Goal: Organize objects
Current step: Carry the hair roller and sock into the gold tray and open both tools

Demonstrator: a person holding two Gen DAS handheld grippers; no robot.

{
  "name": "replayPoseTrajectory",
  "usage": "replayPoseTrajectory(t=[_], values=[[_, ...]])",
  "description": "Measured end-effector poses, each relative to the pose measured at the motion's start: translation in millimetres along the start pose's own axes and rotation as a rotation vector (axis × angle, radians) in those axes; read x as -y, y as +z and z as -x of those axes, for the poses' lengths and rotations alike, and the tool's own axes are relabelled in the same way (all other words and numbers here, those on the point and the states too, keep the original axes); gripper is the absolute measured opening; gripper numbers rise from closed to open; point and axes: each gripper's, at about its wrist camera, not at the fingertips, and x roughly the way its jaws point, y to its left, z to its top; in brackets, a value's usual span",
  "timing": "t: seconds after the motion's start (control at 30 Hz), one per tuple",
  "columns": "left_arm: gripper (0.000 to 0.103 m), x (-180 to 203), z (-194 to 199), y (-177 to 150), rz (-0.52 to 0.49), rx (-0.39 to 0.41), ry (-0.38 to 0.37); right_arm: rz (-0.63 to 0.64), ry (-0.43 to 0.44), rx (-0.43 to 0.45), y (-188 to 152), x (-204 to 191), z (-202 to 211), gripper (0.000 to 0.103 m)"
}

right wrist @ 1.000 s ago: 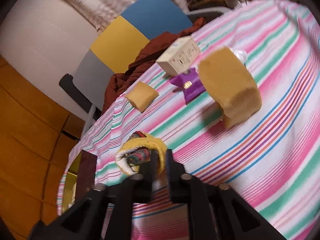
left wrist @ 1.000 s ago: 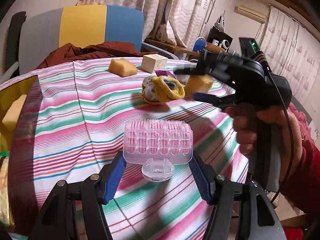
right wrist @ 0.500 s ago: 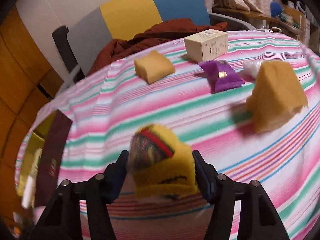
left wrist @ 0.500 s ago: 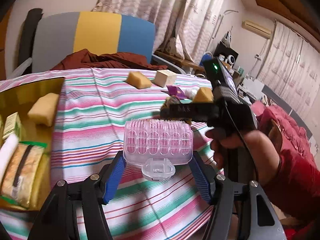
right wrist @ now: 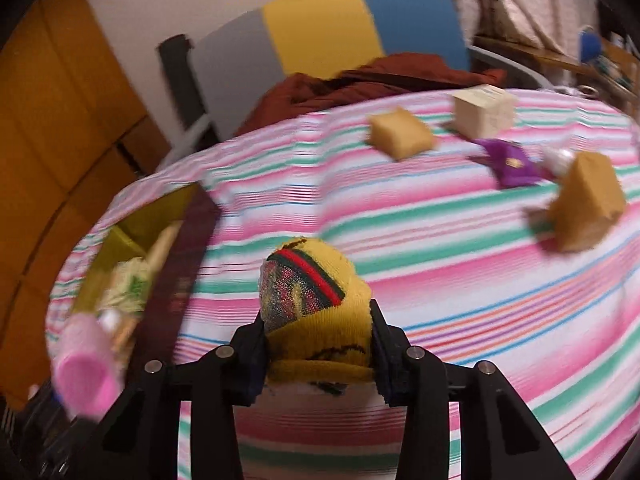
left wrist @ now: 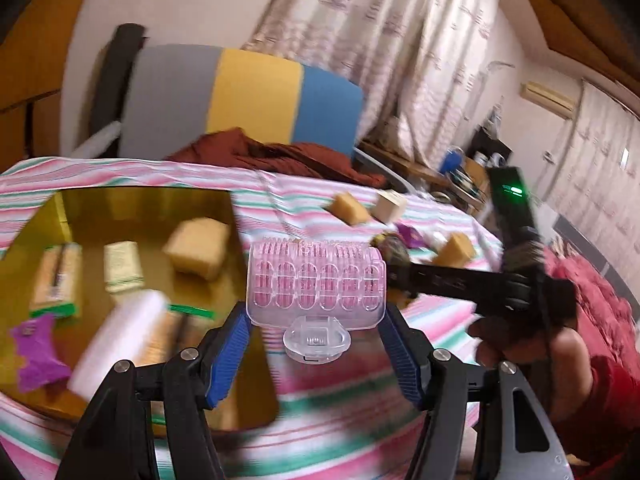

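Left view: the left gripper point(left wrist: 316, 344), bottom centre, clamps a pink roller point(left wrist: 316, 284) beside the gold tray point(left wrist: 120, 208) at left; tray contents blur.

Right view: the right gripper point(right wrist: 318, 344), jaws just closing, squeezes a yellow sock point(right wrist: 316, 312) at lower centre above the striped cloth point(right wrist: 440, 240).

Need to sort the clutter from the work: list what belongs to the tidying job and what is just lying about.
Job:
pink hair roller, in left hand-held gripper
yellow sock, in right hand-held gripper
gold tray
sponges
purple packet
small box

Lying about:
chair
red-brown cloth
curtains
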Motion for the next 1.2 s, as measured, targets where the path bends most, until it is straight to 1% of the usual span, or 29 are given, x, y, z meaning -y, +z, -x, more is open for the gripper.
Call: replayPoseTrajectory(t=[0.2, 0.33, 0.47, 0.6, 0.7, 0.73, 0.8, 0.83, 0.9, 0.97, 1.07, 1.2], values=[[0.066, -46, 14, 13, 0.078, 0.028, 0.091, 0.087, 0.089, -0.004, 5, -61, -3, 0.043], [0.066, -73, 17, 16, 0.117, 0.030, 0.157, 0.132, 0.140, -0.027, 15, -97, -16, 0.043], [0.066, -102, 16, 15, 0.163, 0.003, 0.212, 0.186, 0.161, -0.048, 26, -130, -36, 0.044], [0.066, -120, 16, 12, 0.199, -0.013, 0.237, 0.220, 0.170, -0.076, 41, -157, -64, 0.045], [0.066, -128, 16, 10, 0.213, -0.020, 0.246, 0.231, 0.160, -0.090, 54, -173, -87, 0.048], [0.066, -130, 16, 9, 0.216, -0.023, 0.246, 0.227, 0.151, -0.088, 57, -175, -93, 0.052], [0.066, -133, 14, 7, 0.219, -0.034, 0.251, 0.204, 0.133, -0.084, 61, -178, -103, 0.054], [0.066, -134, 13, 6, 0.220, -0.037, 0.254, 0.187, 0.131, -0.088, 64, -178, -108, 0.059], [0.066, -136, 12, 4, 0.228, -0.045, 0.256, 0.159, 0.136, -0.082, 65, -177, -109, 0.062], [0.066, -138, 11, 2, 0.233, -0.049, 0.259, 0.153, 0.146, -0.063, 61, -175, -101, 0.072], [0.066, -138, 8, 0, 0.230, -0.062, 0.269, 0.161, 0.144, -0.025, 55, -171, -85, 0.074], [0.067, -136, 5, 0, 0.229, -0.086, 0.332, 0.131, 0.160, 0.016, 44, -157, -62, 0.076]])
